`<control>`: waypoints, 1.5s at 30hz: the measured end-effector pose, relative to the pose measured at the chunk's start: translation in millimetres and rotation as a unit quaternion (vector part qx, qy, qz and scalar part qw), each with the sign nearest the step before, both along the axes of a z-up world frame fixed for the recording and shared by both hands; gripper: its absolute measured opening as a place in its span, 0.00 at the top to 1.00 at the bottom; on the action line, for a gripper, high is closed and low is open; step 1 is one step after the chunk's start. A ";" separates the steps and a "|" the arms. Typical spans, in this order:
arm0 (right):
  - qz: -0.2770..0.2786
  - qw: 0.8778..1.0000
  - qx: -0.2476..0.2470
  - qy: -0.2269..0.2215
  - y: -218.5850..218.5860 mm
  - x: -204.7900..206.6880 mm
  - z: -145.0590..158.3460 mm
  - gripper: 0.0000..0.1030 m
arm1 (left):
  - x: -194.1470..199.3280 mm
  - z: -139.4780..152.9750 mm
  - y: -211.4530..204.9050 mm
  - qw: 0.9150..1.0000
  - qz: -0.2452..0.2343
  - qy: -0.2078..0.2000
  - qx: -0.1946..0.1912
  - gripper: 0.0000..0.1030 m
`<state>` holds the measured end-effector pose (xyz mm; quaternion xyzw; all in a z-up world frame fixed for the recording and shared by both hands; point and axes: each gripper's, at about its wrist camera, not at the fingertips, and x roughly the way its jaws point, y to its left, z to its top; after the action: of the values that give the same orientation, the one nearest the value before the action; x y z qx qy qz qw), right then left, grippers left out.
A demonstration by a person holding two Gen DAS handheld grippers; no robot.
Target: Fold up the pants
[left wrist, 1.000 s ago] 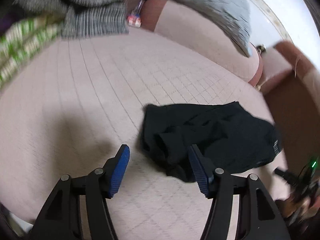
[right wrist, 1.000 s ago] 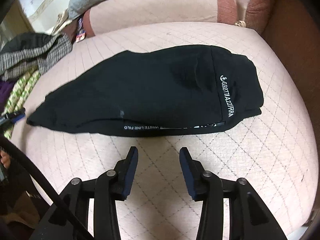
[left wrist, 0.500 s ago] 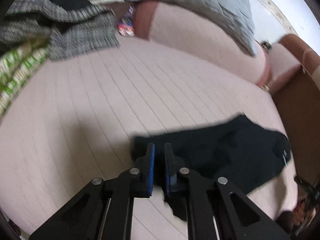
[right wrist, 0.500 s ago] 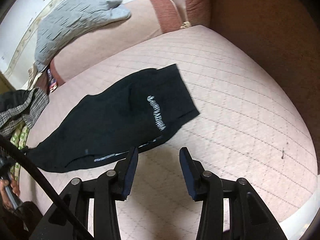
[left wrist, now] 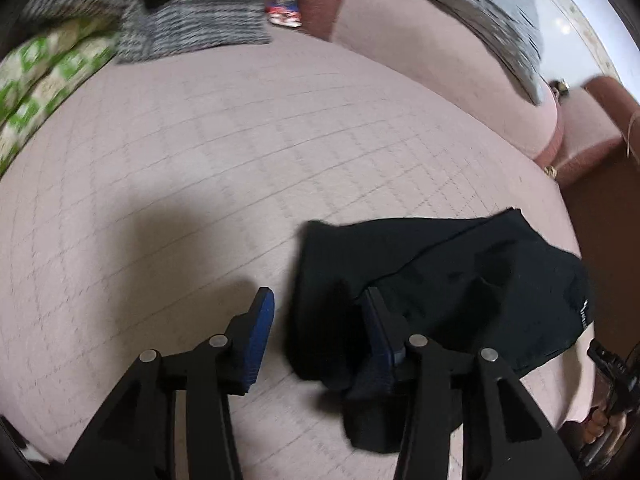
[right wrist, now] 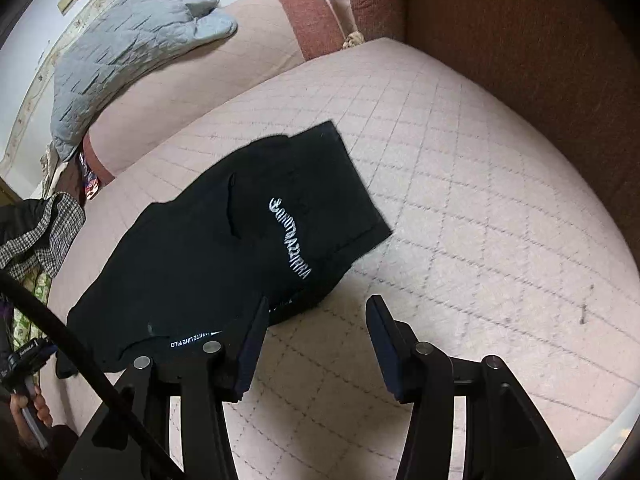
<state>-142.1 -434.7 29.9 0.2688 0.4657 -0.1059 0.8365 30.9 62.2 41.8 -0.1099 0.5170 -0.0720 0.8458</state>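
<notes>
Black pants (right wrist: 240, 240) with white lettering lie folded in a bundle on the pink quilted sofa seat (right wrist: 460, 184). In the left wrist view the pants (left wrist: 460, 280) lie at the lower right. My left gripper (left wrist: 318, 308) is open, its jaws straddling the near left edge of the pants, a fold of black cloth between them. My right gripper (right wrist: 316, 320) is open and empty, just in front of the pants' near right corner; its left finger (right wrist: 252, 332) overlaps the cloth's edge.
A grey quilted blanket (right wrist: 132, 40) lies over the sofa back. A checked grey garment (left wrist: 192, 28) and green patterned cloth (left wrist: 44, 76) are piled at the seat's far left. The brown armrest (right wrist: 520, 40) rises at the right.
My left gripper was shut on the pants' edge half a second ago and has opened. The pants are more bunched toward the right. My right gripper has stayed open.
</notes>
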 end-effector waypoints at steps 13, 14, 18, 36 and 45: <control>0.016 1.000 0.005 -0.006 13.8 0.6 -22.3 0.47 | -3.2 12.8 -7.4 0.999 -0.002 -0.030 -0.013 0.75; 0.015 1.000 0.004 -0.008 14.5 0.3 -23.7 0.47 | -3.6 14.0 -8.0 0.999 -0.002 -0.034 -0.007 0.74; 0.018 1.000 -0.008 -0.015 19.0 -1.3 -22.7 0.46 | -13.3 25.4 -4.7 0.997 0.024 -0.072 0.008 0.73; 0.054 0.996 -0.070 -0.031 45.2 -3.9 -7.5 0.47 | 7.4 33.1 -24.7 0.996 -0.013 -0.082 0.040 0.91; 0.023 0.997 -0.064 -0.027 32.2 -8.6 -4.4 0.47 | 50.0 -7.7 -10.4 0.998 0.020 -0.005 0.058 0.66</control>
<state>-150.6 -402.5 25.4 0.2064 0.4408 -0.1091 0.8667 80.8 51.7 34.1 -0.0705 0.5134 -0.0251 0.8549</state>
